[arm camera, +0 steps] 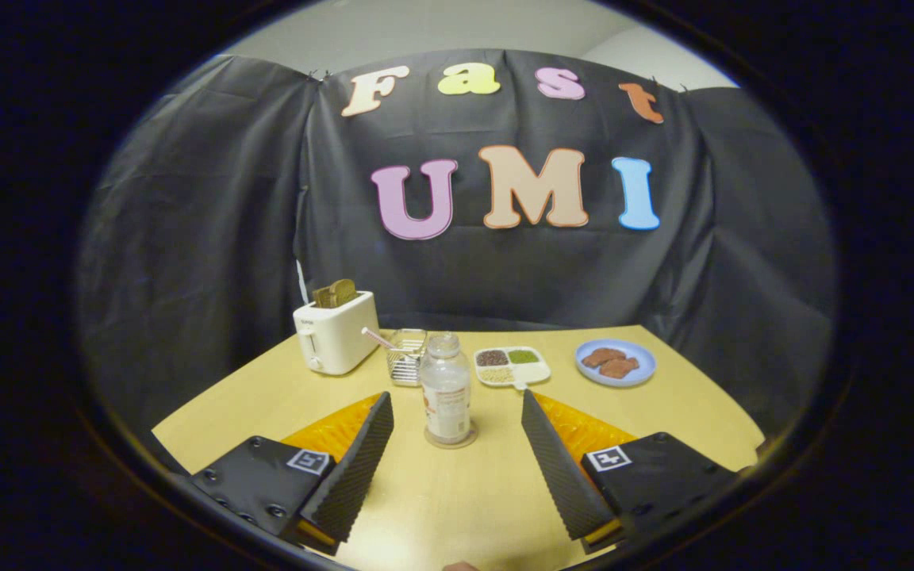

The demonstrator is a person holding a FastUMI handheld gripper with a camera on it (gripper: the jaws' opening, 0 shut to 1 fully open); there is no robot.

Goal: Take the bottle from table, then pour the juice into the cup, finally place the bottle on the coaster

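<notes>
A clear plastic bottle (pixel 446 388) with a pale cap and a label stands upright on a round coaster (pixel 451 437) on the wooden table (pixel 687 412). Just behind it, slightly to its left, is a ribbed glass cup (pixel 407 356) with a pink straw. My gripper (pixel 457 408) is open, its two fingers spread wide on either side of the bottle without touching it; the bottle sits level with the fingertips, in the gap between them.
A white toaster (pixel 336 331) with toast stands behind and left of the cup. A divided white dish (pixel 512 365) of grains lies right of the cup. Further right sits a blue plate (pixel 616 362) holding brown pieces. Black cloth walls the booth behind the table.
</notes>
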